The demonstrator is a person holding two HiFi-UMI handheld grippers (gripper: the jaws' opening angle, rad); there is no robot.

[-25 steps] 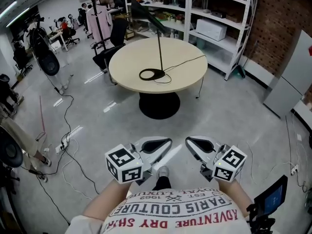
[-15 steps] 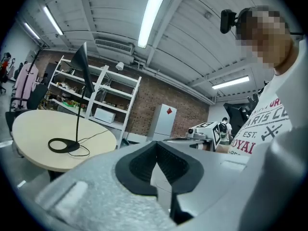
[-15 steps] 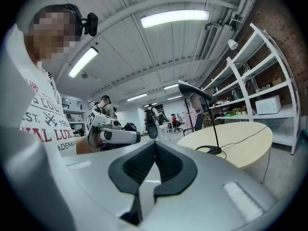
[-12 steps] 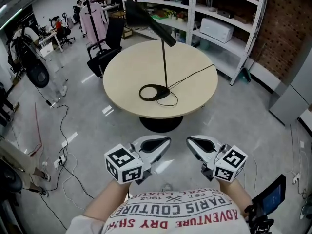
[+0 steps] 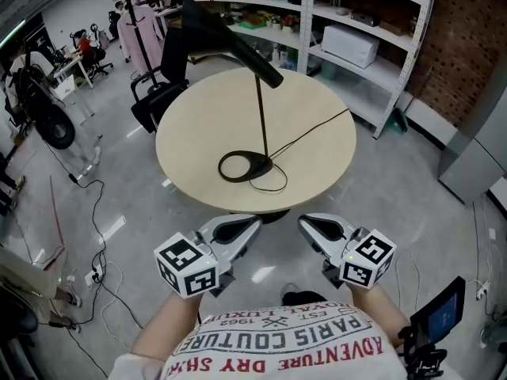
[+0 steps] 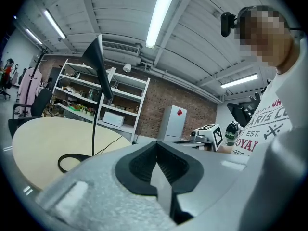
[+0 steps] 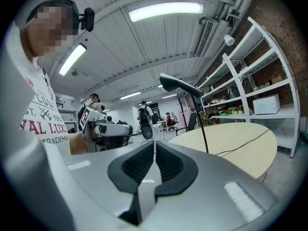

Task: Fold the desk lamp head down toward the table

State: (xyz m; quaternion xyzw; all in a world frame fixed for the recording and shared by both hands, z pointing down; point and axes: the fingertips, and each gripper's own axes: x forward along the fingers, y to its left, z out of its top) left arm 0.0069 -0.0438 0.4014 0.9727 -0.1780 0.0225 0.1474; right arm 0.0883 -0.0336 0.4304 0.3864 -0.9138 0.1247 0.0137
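A black desk lamp stands on the round beige table [image 5: 317, 149]. Its ring base [image 5: 244, 165] lies near the middle, a thin pole [image 5: 260, 109] rises from it, and the long head [image 5: 226, 34] angles up to the left. Its cord [image 5: 309, 133] runs off to the right. My left gripper [image 5: 255, 222] is shut and empty, held level just short of the table's near edge. Beside it, my right gripper [image 5: 304, 221] has jaws just opening, a thin slit and nothing between them. The lamp head [image 6: 98, 66] shows in the left gripper view and again [image 7: 180, 84] in the right gripper view.
White shelving [image 5: 372, 22] with a white box [image 5: 349, 46] stands behind the table. A black office chair [image 5: 162, 85] is at its far left. Cables [image 5: 87, 220] trail over the floor on the left. A grey cabinet [image 5: 483, 133] is on the right.
The table and lamp have come closer and lower in the head view. Both grippers have moved forward together to the table's near edge. The right jaws have parted slightly.
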